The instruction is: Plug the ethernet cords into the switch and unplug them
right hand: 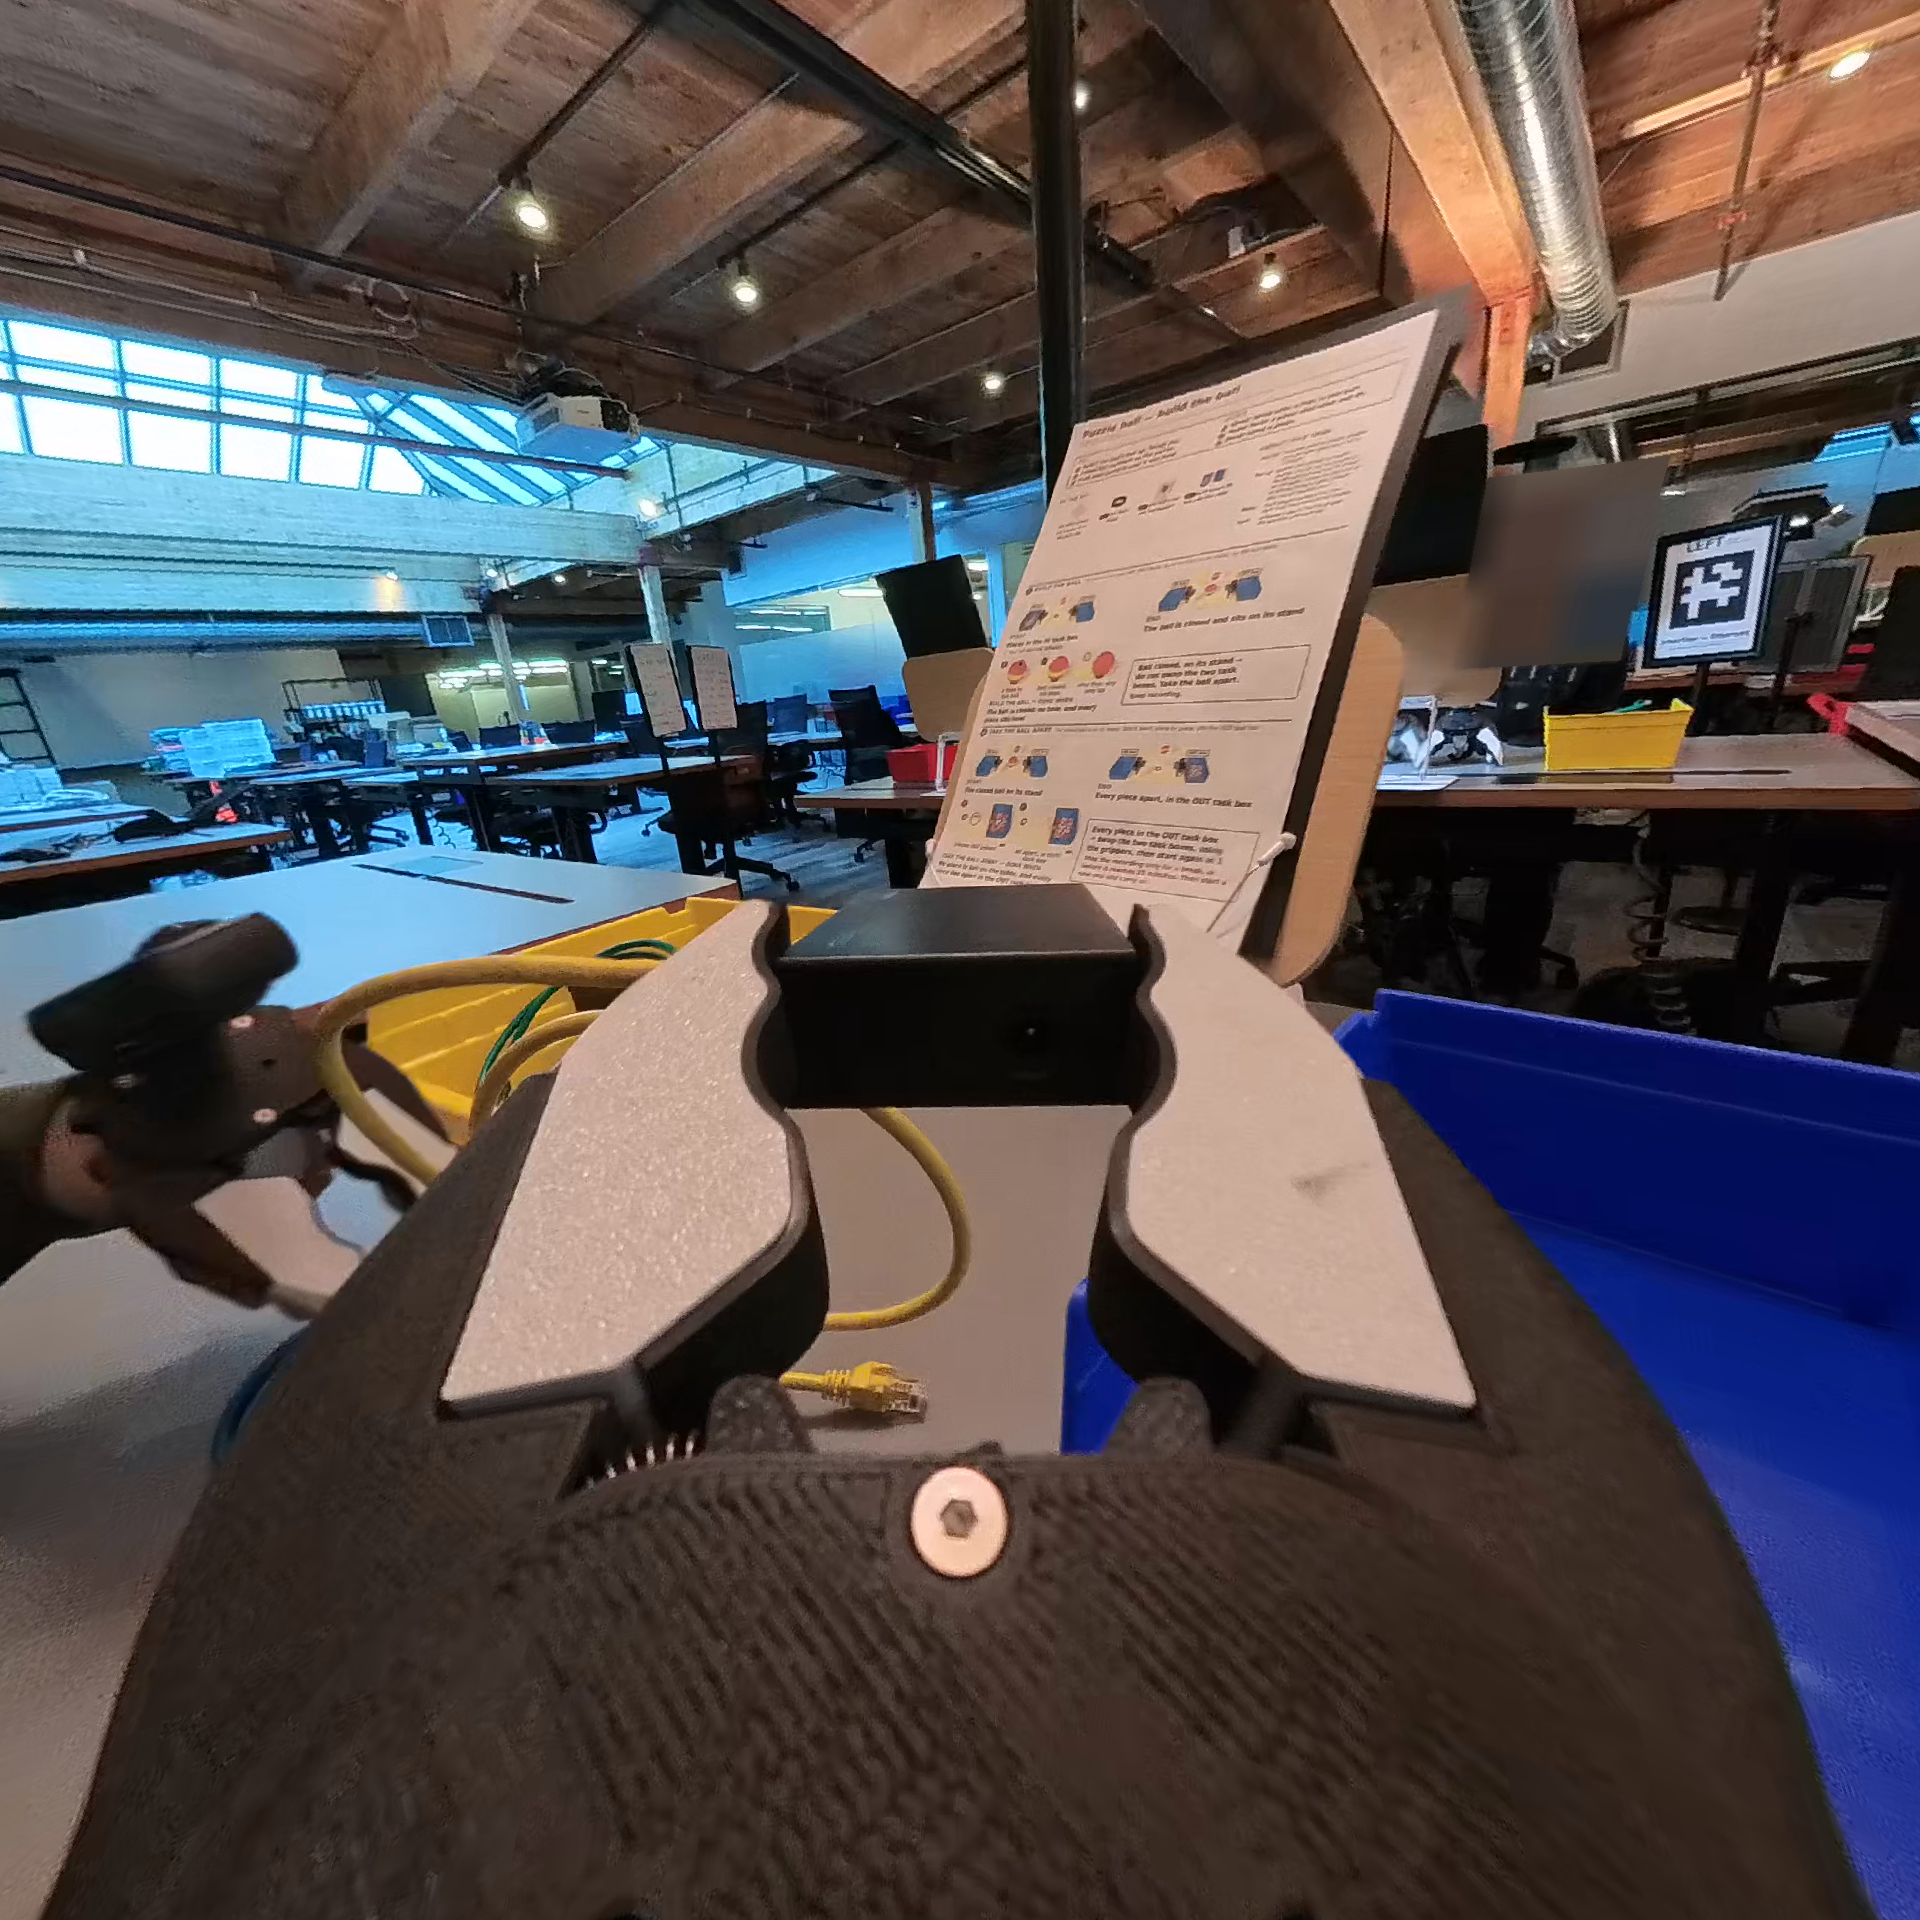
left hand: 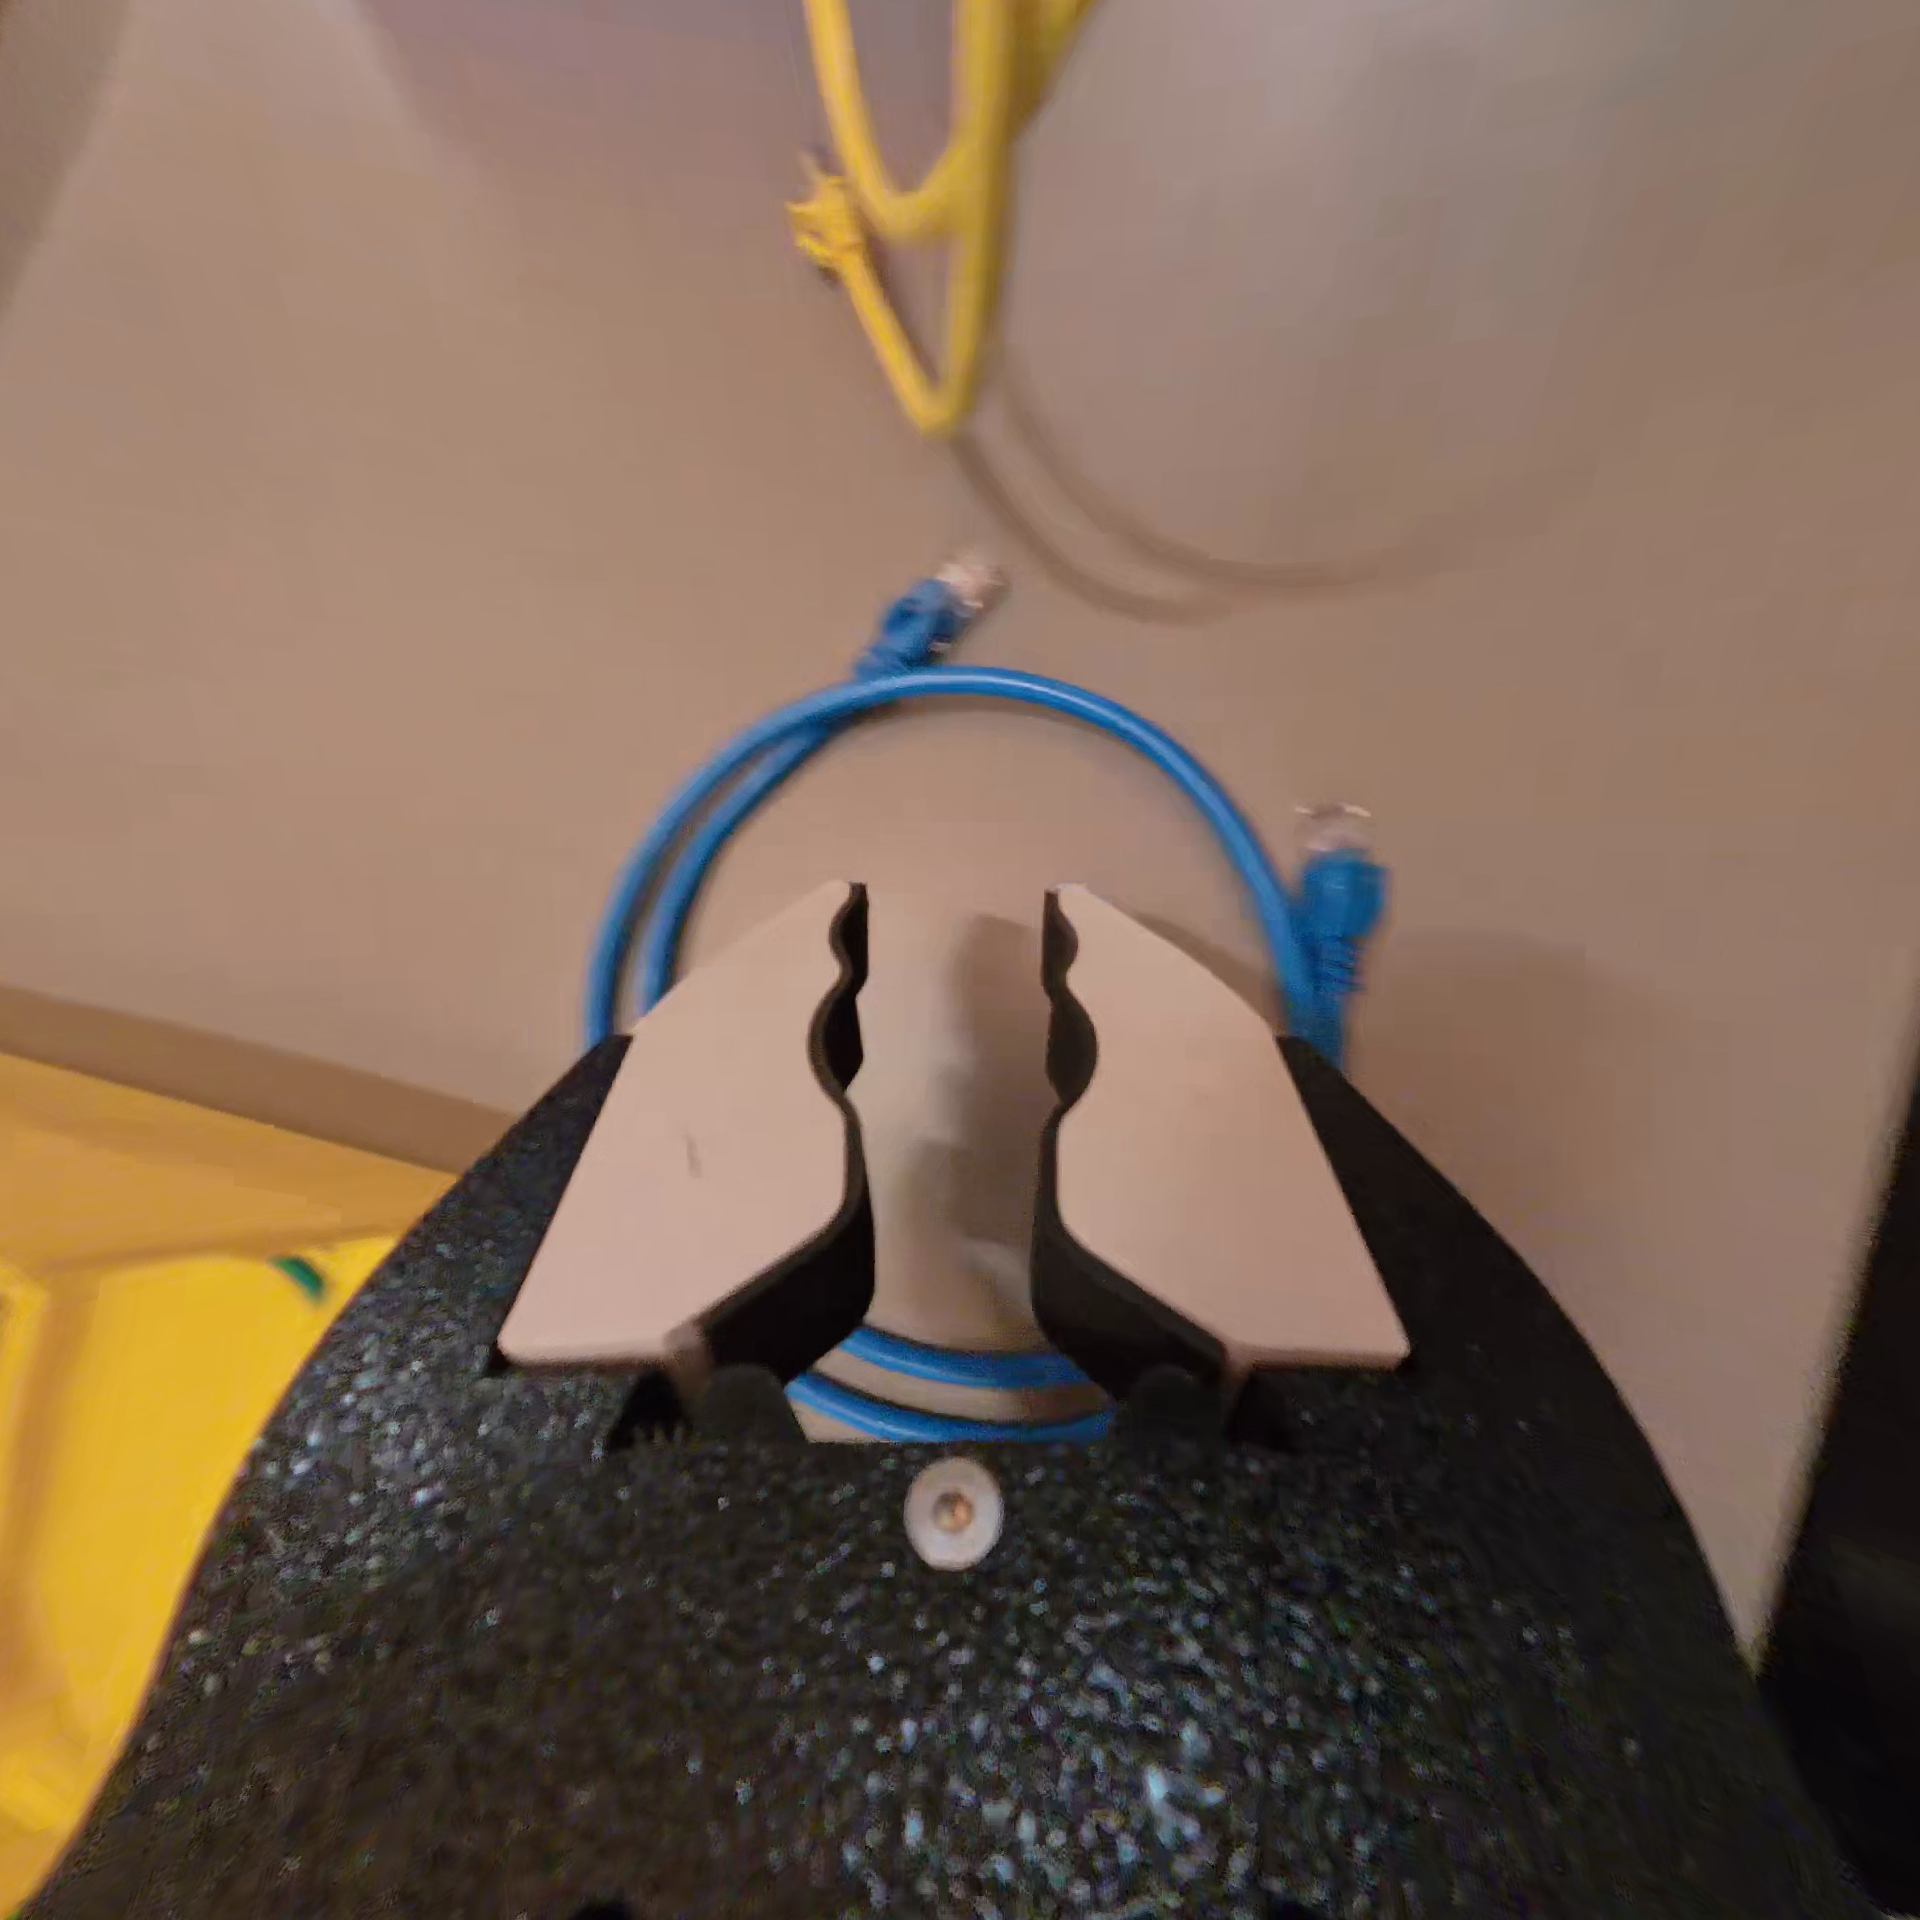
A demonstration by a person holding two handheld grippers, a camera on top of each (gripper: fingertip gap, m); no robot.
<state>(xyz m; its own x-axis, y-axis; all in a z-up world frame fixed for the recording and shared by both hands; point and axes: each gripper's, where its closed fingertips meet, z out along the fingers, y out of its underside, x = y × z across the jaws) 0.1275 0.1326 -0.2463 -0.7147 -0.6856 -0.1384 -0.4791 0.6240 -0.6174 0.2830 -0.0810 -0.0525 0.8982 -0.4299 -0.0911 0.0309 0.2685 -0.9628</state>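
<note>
The grey surface point(left hand: 416, 623) carries a blue bin point(right hand: 1662, 1122) at the right and a yellow bin point(right hand: 447, 1023) farther back. The right hand-held gripper point(right hand: 956, 1003) pinches the black switch point(right hand: 951, 997) between its 2 fingers, held above the surface. The left hand-held gripper point(left hand: 954, 899) hovers spread and empty over a coiled blue ethernet cord point(left hand: 935, 691). A yellow ethernet cord point(left hand: 935, 208) lies just beyond.
</note>
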